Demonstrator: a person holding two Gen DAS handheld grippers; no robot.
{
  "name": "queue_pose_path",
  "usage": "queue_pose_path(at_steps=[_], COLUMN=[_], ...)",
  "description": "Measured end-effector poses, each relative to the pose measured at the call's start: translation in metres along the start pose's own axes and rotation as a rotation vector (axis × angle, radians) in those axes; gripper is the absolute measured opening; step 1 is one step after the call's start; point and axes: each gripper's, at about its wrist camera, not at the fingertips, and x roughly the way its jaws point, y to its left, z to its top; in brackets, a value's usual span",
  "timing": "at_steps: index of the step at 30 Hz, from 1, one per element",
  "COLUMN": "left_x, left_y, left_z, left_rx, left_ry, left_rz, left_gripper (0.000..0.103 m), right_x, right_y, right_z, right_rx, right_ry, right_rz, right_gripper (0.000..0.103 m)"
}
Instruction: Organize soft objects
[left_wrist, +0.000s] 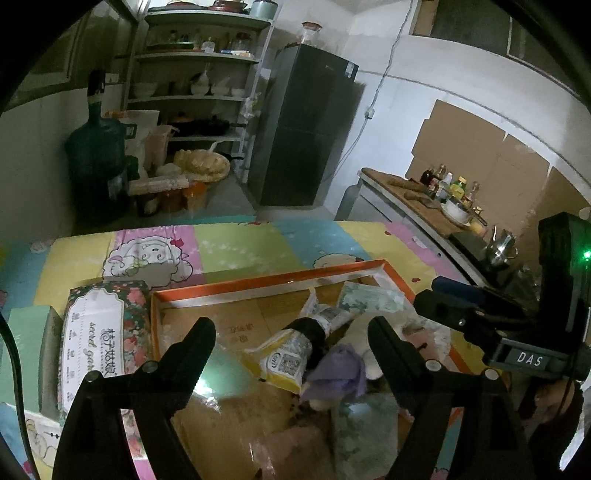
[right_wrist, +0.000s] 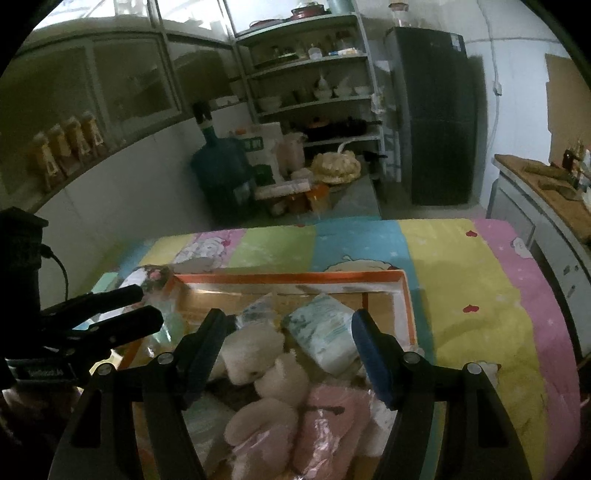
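Left tool (left_wrist: 291, 332): fingers spread wide, holding nothing, hovering over the near left part of the tray (left_wrist: 258, 282).
Right tool (right_wrist: 290, 328): also spread wide and empty, poised above the plush toy (right_wrist: 258, 354) in the middle of the tray (right_wrist: 406, 306).
Under the left tool: a yellow packet (left_wrist: 284, 360) and a dark-capped tube (left_wrist: 321, 321) lie across each other on the tray floor; a purple cloth (left_wrist: 338, 369) sits just right of the packet.
Under the right tool: the cream plush toy touches a pink wrapped bundle (right_wrist: 332, 417) nearer the camera; a pale tissue pack (right_wrist: 325, 336) lies toward the tray's far right corner.
Tray surroundings: a floral tissue pack (left_wrist: 99, 332) rests against the tray's left wall; the tray itself stands on a table covered with a cartoon-print cloth (right_wrist: 461, 295).
Task's things: the soft items are heaped together inside the tray, mostly on its right half.
Risk, crowding: the items overlap, so closing on one probably pinches a neighbour and drags it along.
Risk, slippery wrap: the bundle's plastic film looks slick; a shallow grip may slide off.
Risk, tools colliding: both tools work over the same tray, close together, and could knock each other.
Risk, tray shifting: a snagged item may tug the light tray across the cloth.
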Motion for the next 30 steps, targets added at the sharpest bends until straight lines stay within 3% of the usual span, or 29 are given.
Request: queue_pose_path(at_steps=[10, 16, 30], left_x=[-0.034, -0.056, -0.108], left_y=[-0.004, -0.004, 0.013], left_z=[-0.005, -0.014, -0.044], left_rx=[0.010, 0.031, 0.003], left_ry=[-0.059, -0.105, -0.189], left_rz=[-0.007, 0.067, 0.213], left_gripper=[0.084, 0.084, 0.084], right_x=[-0.029, -0.049, -0.080], right_y=[0.020, 0.046, 0.108], right_z=[-0.008, -0.022, -0.049], right_rx=[0.007, 0.005, -0.025], right_ry=[-0.071, -0.170, -0.265], right_rz=[-0.015, -0.136, -0.252], right_gripper=[0.072, 0.072, 0.074])
